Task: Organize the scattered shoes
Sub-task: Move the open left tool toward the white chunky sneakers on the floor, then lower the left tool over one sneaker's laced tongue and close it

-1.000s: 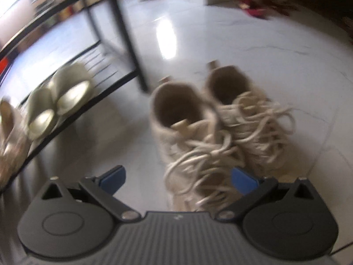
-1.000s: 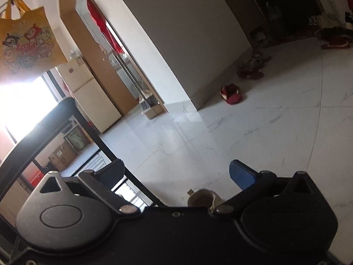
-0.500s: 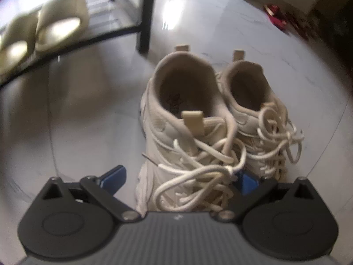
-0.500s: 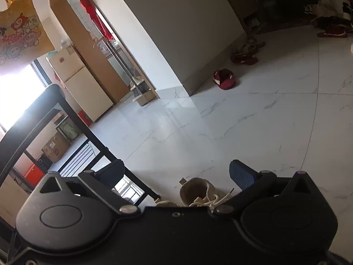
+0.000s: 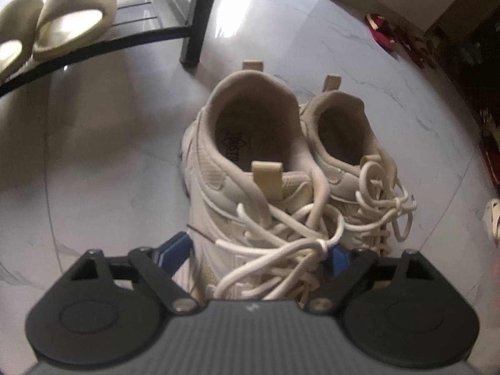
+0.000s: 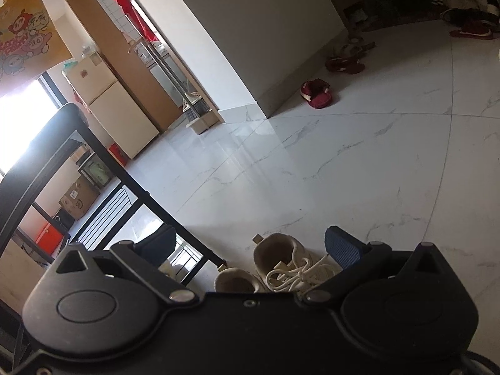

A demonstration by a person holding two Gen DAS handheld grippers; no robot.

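Two beige laced sneakers stand side by side on the white floor, heels away from me. In the left wrist view the left sneaker [image 5: 250, 168] lies between my left gripper's [image 5: 259, 253] open fingers; the blue pads flank its toe and laces. The right sneaker [image 5: 350, 143] stands just beside it. My right gripper [image 6: 250, 247] is open and empty, held above the pair, which shows low in its view [image 6: 281, 262].
A black metal shoe rack [image 5: 193, 15] stands at the left with pale slippers [image 5: 72, 22] on its low shelf. Red slippers [image 6: 315, 93] lie by the far wall. A white shoe [image 5: 493, 218] shows at the right edge.
My left gripper has moved down and forward over the left sneaker, so its fingers now flank the toe. The right gripper has tilted down, bringing the sneakers into view.
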